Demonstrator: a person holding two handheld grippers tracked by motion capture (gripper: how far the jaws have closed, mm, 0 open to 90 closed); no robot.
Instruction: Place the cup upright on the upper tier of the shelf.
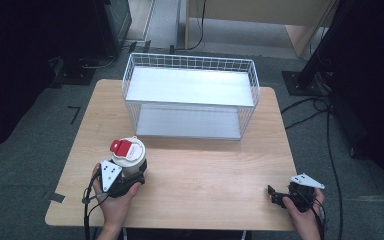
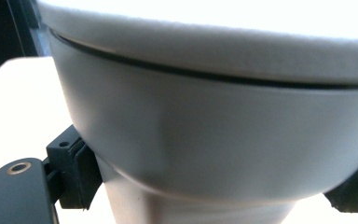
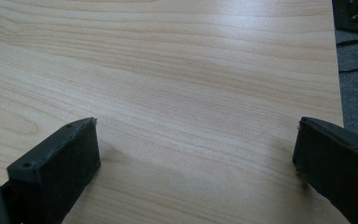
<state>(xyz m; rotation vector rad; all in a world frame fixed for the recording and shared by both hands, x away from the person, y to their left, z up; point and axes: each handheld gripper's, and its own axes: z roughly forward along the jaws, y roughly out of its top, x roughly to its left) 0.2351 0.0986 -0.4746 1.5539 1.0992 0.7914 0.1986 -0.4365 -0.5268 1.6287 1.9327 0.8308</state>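
Note:
A white lidded cup (image 1: 128, 155) with a red tab on its lid stands near the table's front left. My left gripper (image 1: 130, 176) is shut on the cup, its jaws pressing on both sides of the lower body. Up close in the left gripper view, the cup (image 2: 214, 135) shows its grey-white wall and lid rim, with a black pad (image 2: 77, 175) against it at the left. My right gripper (image 1: 276, 195) rests at the front right of the table, open with bare wood between its jaws. In the right gripper view its fingertips (image 3: 58, 168) stand wide apart over the tabletop.
A white wire rack (image 1: 190, 95) with two flat shelves stands at the back middle of the wooden table (image 1: 210, 170). Dark equipment stands and cables lie on the grey floor to the right (image 1: 320, 105) and back left.

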